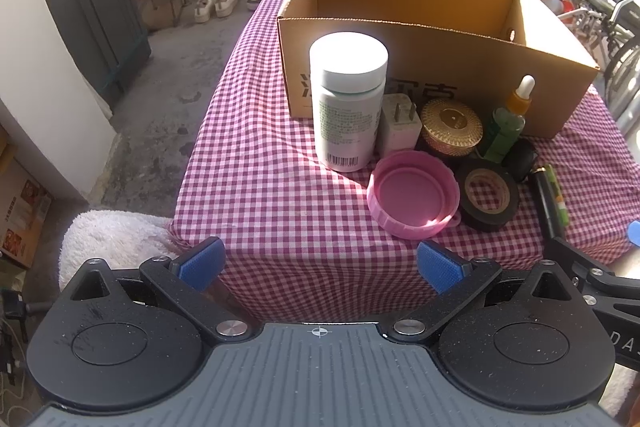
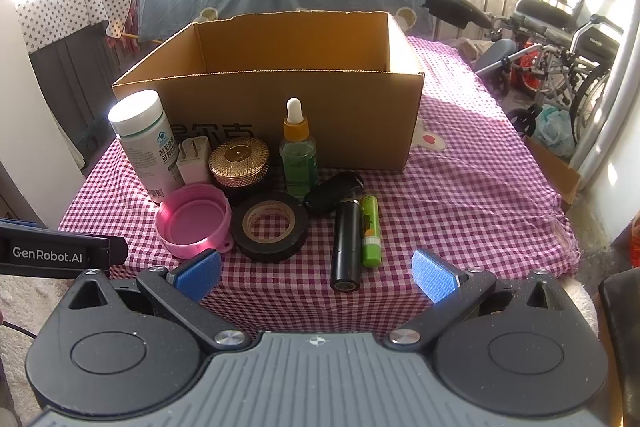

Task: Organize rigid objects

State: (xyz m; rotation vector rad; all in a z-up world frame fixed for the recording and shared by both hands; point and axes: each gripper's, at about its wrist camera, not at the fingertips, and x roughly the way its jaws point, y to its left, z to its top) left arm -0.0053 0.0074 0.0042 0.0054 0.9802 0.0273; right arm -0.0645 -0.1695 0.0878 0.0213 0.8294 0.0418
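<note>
Two empty hand-held grippers before a row of small rigid things and one cardboard box.

The left hand-held gripper [image 1: 320, 265] and the right hand-held gripper [image 2: 316, 275] both stand wide apart, with ribbed blue pads, holding nothing, at the near edge of the surface [image 2: 460, 195], which wears a soft red-and-white checked cloth. One open corrugated cardboard box [image 2: 280, 95] stands at the back. In front of it: one tall white plastic bottle [image 1: 346, 99] with a smooth round cap, one white plug adapter [image 1: 400, 125] with two metal pins, one round gold jar [image 2: 239, 161] with a woven pattern, one green glass dropper bottle [image 2: 298, 151]. Nearer lie one pink ridged lid [image 2: 194, 225], open side up, one black tape roll [image 2: 270, 225] touching it, one small dark rounded object [image 2: 332, 193], one black cylinder [image 2: 347, 243] and one green battery [image 2: 370, 231] side by side.
</note>
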